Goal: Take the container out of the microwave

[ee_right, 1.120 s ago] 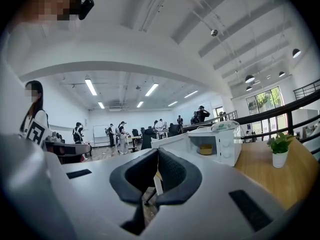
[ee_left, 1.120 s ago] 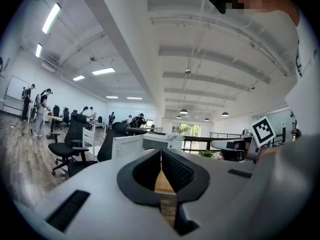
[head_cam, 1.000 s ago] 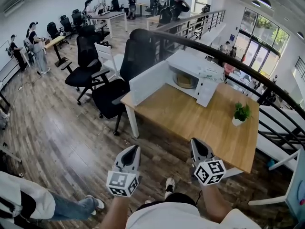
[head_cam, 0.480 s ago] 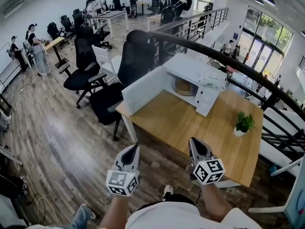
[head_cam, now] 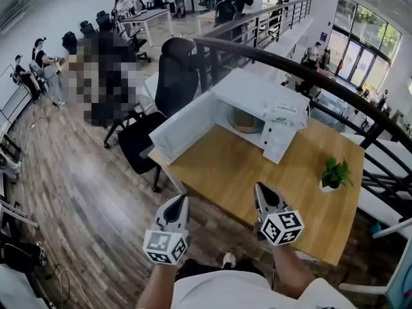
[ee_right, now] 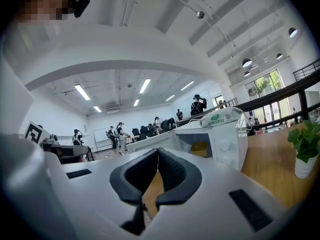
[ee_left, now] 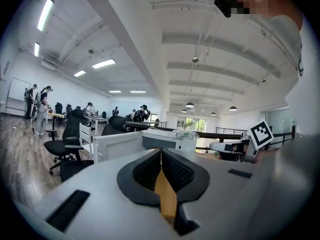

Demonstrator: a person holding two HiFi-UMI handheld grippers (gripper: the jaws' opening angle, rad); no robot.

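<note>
I hold both arms out in front, side by side, pointing roughly level toward the table. The left gripper has its jaws pressed together on nothing, and the right gripper is likewise closed and empty. Both are well short of the microwave, whose door hangs open. The container, perhaps a tan bowl, sits inside the cavity.

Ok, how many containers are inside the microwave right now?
1: a tan container in the open microwave, at the far end of the wooden table. Part of the cavity is hidden, so more could be there.
</note>
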